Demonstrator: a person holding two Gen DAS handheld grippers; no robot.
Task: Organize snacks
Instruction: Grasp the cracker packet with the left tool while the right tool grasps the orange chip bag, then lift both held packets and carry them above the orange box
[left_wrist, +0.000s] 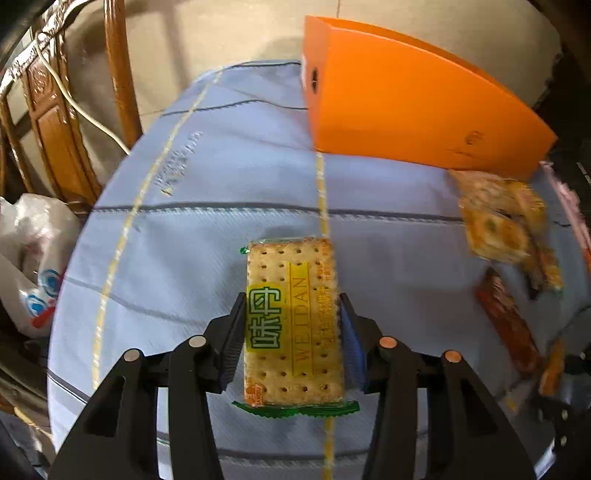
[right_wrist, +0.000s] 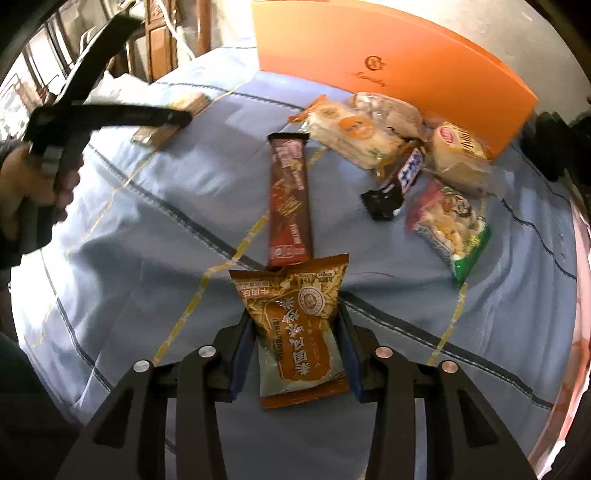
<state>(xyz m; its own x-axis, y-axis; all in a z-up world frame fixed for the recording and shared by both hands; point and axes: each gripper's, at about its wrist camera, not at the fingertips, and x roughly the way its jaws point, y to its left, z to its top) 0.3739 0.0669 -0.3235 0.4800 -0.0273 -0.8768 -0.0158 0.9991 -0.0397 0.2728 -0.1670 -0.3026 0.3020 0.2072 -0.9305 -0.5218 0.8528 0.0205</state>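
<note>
the left tongs (left_wrist: 291, 325) are clamped across the long sides of a cracker packet (left_wrist: 293, 325), a grip that keeps the flat pack level above the blue cloth of the bench (left_wrist: 221, 177), well clear of the orange box (left_wrist: 406, 103). the right tongs (right_wrist: 295, 343) pinch a brown snack pouch (right_wrist: 299, 332) by its narrow waist, likely because that crumpled middle fits between them. a chocolate bar (right_wrist: 290, 199) and what looks like a blurred heap of mixed snacks (right_wrist: 399, 147) lie loose beside the box, probably awaiting sorting.

carved wooden chair (left_wrist: 55, 122), white cable (left_wrist: 70, 99), plastic bag (left_wrist: 33, 266) beside the table
</note>
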